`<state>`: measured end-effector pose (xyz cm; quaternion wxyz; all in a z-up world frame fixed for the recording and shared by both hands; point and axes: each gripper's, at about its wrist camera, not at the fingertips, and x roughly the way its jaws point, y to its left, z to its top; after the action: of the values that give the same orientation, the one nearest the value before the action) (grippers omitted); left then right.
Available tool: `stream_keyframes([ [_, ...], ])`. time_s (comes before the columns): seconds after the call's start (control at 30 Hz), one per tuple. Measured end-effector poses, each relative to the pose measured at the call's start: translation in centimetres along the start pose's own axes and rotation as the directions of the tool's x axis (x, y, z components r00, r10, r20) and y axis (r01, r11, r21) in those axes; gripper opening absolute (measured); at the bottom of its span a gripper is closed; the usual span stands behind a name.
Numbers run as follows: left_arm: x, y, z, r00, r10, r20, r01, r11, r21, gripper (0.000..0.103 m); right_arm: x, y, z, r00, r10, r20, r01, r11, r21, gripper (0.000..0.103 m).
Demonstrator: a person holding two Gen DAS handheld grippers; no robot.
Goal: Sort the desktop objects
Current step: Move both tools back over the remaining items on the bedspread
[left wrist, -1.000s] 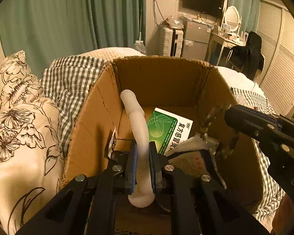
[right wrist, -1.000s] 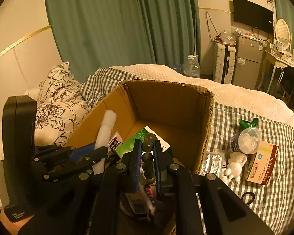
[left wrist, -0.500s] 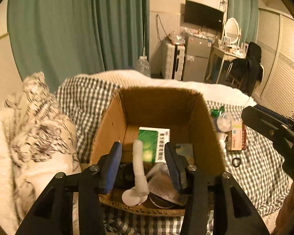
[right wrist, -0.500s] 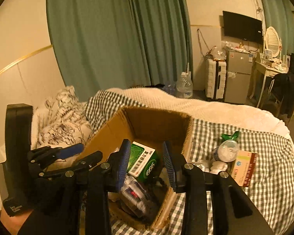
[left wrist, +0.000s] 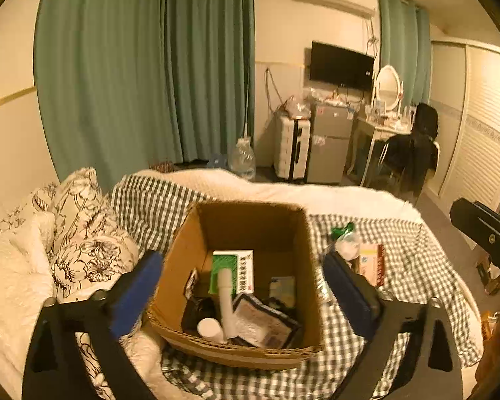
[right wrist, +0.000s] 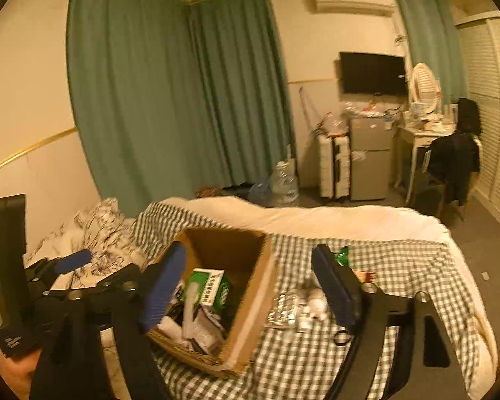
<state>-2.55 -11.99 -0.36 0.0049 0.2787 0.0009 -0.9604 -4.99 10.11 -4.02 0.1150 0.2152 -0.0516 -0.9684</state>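
An open cardboard box (left wrist: 236,353) stands on the checked bedspread (left wrist: 410,266). Inside it lie a white tube (left wrist: 226,300), a green medicine box (left wrist: 233,270) and a pale packet (left wrist: 263,323). My left gripper (left wrist: 241,256) hangs above and in front of the box. Its jaws are opening wide and nothing is between them. In the right wrist view my right gripper (right wrist: 249,248) is also raised over the box's (right wrist: 250,316) right wall. Its jaws are opening too, with nothing held. The green medicine box (right wrist: 206,286) and the white tube (right wrist: 190,306) show there as well.
Right of the box lie an orange medicine box (left wrist: 370,263), a clear cup (left wrist: 346,240), a blister pack (right wrist: 281,306), a white figurine (right wrist: 313,303) and a black hair tie (right wrist: 341,336). A floral pillow (left wrist: 83,233) lies left of the box. The bed ends at the right.
Both grippers let go of what they held, the white tube and the bead string, over the box. They opened wide and rose up and back from it.
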Motion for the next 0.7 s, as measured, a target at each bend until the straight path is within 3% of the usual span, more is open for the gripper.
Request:
stream_keyframes([
  [0.03,-0.6,-0.6,0.0,1.000,-0.001,0.014,0.001,1.000,0.000,0.103,-0.6,-0.5,0.0,1.000,-0.017,0.012,0.017,1.000,-0.001,0.093],
  [0.2,-1.8,-3.3,-0.2,0.999,-0.021,0.050,0.021,1.000,0.007,0.103,-2.9,-3.5,0.3,0.994,-0.098,0.058,0.097,0.995,0.019,0.103],
  [0.7,-0.1,-9.7,-1.7,0.997,-0.077,0.024,0.076,0.996,0.040,0.103,-5.6,-12.2,-0.7,0.980,-0.189,0.068,0.180,0.977,0.116,0.103],
])
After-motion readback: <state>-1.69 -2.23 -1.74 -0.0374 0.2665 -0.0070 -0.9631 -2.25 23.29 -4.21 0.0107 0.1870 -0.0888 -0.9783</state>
